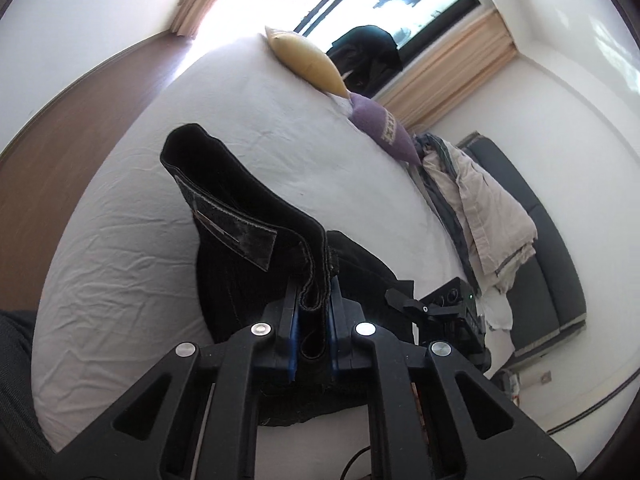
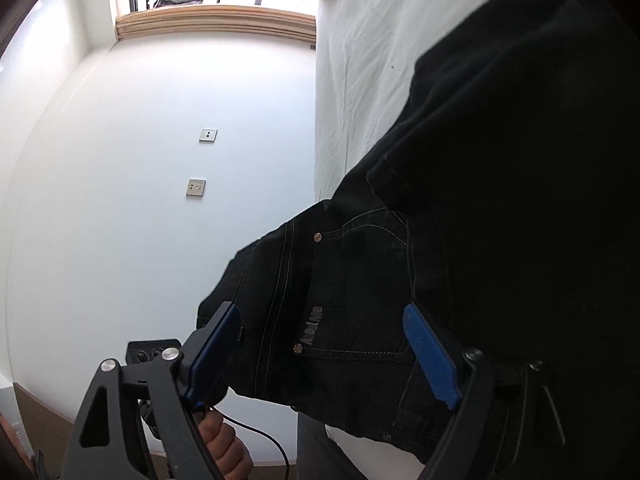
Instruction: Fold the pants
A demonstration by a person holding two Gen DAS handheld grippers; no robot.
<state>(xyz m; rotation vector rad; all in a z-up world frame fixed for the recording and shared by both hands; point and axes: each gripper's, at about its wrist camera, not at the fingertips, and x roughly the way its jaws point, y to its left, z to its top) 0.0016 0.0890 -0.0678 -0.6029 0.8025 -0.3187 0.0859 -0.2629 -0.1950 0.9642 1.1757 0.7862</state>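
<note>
Black denim pants (image 1: 248, 216) lie partly bunched on a white bed (image 1: 120, 280). My left gripper (image 1: 314, 292) is shut on a thick fold of the pants' edge and holds it raised above the sheet. In the right wrist view the pants (image 2: 500, 200) fill the right side, pocket and rivets showing. My right gripper (image 2: 320, 328) is open, its blue pads (image 2: 430, 354) spread on either side of the pocket area, not clamped. The right gripper's body shows in the left wrist view (image 1: 448, 308).
A yellow pillow (image 1: 308, 58) and a purple pillow (image 1: 384, 128) lie at the bed's far edge. Crumpled beige bedding (image 1: 480, 208) hangs off the right side over a dark mat (image 1: 540, 240). A white wall with sockets (image 2: 196, 188) is left of the bed.
</note>
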